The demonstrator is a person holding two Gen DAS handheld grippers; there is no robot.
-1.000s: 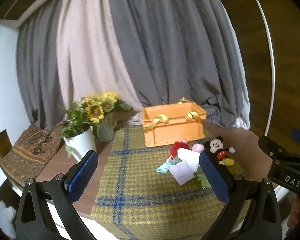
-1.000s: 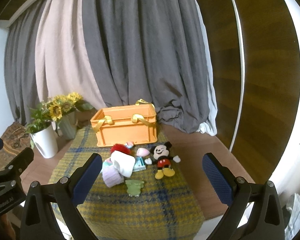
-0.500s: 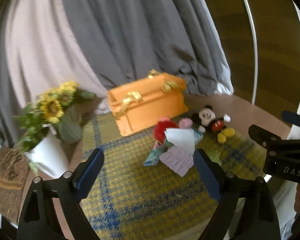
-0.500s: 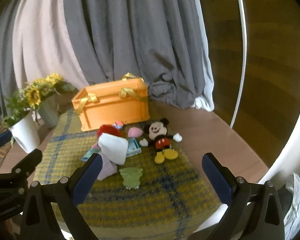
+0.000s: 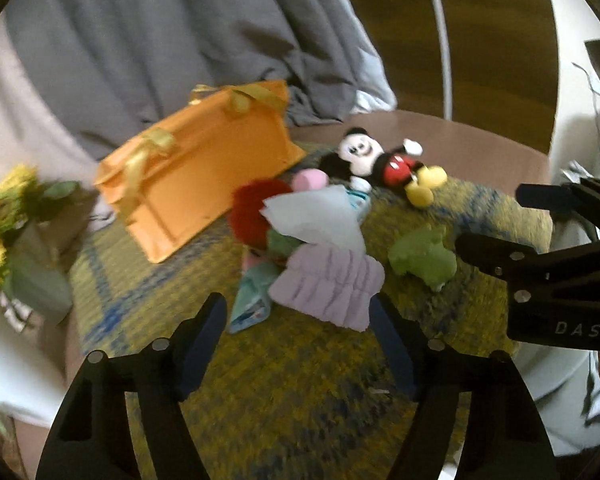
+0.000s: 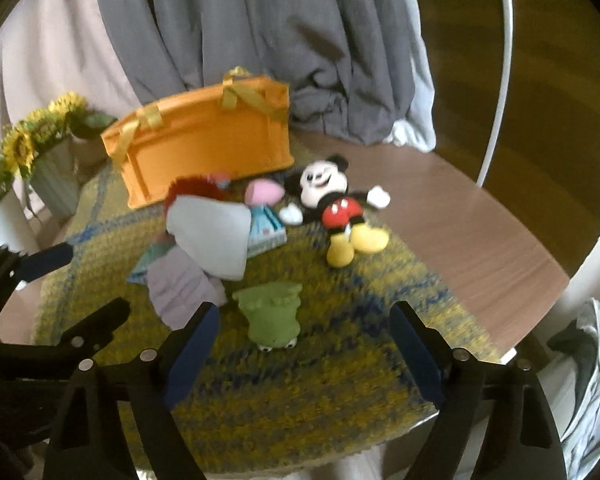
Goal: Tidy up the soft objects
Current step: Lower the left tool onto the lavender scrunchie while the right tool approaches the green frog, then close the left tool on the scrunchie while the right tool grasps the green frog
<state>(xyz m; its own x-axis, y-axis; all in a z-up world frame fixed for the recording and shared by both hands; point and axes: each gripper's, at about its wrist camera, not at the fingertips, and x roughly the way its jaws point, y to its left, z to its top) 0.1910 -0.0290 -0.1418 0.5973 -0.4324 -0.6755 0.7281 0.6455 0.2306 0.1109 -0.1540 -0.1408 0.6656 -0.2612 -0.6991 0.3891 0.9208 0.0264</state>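
Observation:
A pile of soft things lies on a yellow plaid mat (image 5: 300, 380) in front of an orange basket (image 5: 204, 172) with yellow ribbons. The pile holds a Mickey Mouse plush (image 5: 380, 160), a red plush (image 5: 252, 208), a pink piece (image 5: 310, 180), a white cloth (image 5: 316, 216), a lilac cloth (image 5: 332, 284) and a green plush (image 5: 424, 258). My left gripper (image 5: 300, 344) is open and empty, just short of the lilac cloth. My right gripper (image 6: 304, 348) is open and empty, close to the green plush (image 6: 272, 312). Mickey (image 6: 332, 204) and the basket (image 6: 204, 148) also show in the right wrist view.
Sunflowers in pots (image 6: 28, 148) stand at the left of the mat. Grey and pink curtains (image 6: 240, 32) hang behind the basket. The brown round table (image 6: 480, 224) shows to the right of the mat. The right gripper's body (image 5: 560, 280) appears at the right of the left wrist view.
Both grippers have moved forward and down toward the pile, which now looks much larger. The left view has tilted. Both stay open and empty.

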